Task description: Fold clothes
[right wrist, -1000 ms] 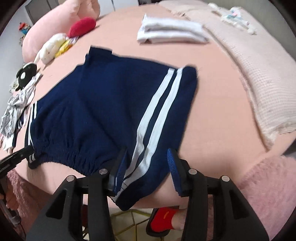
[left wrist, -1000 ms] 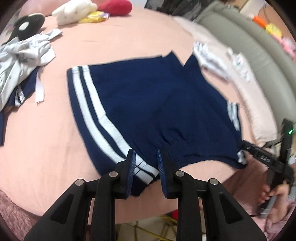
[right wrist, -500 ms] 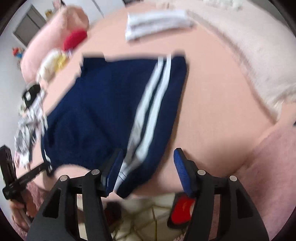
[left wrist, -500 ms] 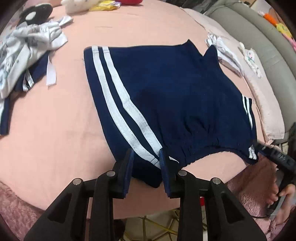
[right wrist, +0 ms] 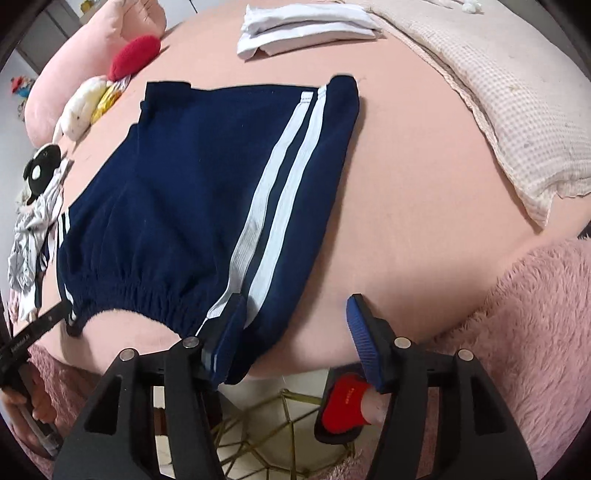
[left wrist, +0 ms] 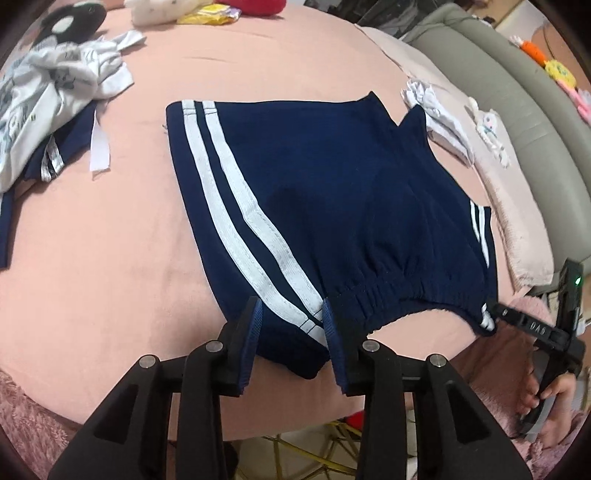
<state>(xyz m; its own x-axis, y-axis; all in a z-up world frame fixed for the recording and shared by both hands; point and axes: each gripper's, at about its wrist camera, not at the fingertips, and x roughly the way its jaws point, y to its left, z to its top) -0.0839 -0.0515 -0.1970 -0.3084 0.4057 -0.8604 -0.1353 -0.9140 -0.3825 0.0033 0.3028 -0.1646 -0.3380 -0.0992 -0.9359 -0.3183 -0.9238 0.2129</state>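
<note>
The navy shorts (left wrist: 332, 206) with white side stripes lie spread flat on the pink bed (left wrist: 110, 258), waistband toward the near edge and leg openings toward the far side. The near corners of the waistband hang a little over the bed's edge.

The left gripper (left wrist: 291, 347) stands at the shorts' left waistband corner, its jaws opening; the striped corner lies between the blue pads, which do not press on it. The right gripper (right wrist: 295, 332) stands at the right waistband corner, its jaws opening and moderately wide; the cloth touches only the left pad, and its very corner is hidden behind that finger.

In the left view, the other gripper's arm bears raised letters, apparently "DA6", too small to read surely. A red slipper (right wrist: 343, 402) below the bed carries print that is illegible.

Far right lies a folded white garment (right wrist: 310, 26). Far left sit a crumpled white and navy pile (left wrist: 48, 96), cut off by the frame, and plush toys (right wrist: 77, 110).
</note>
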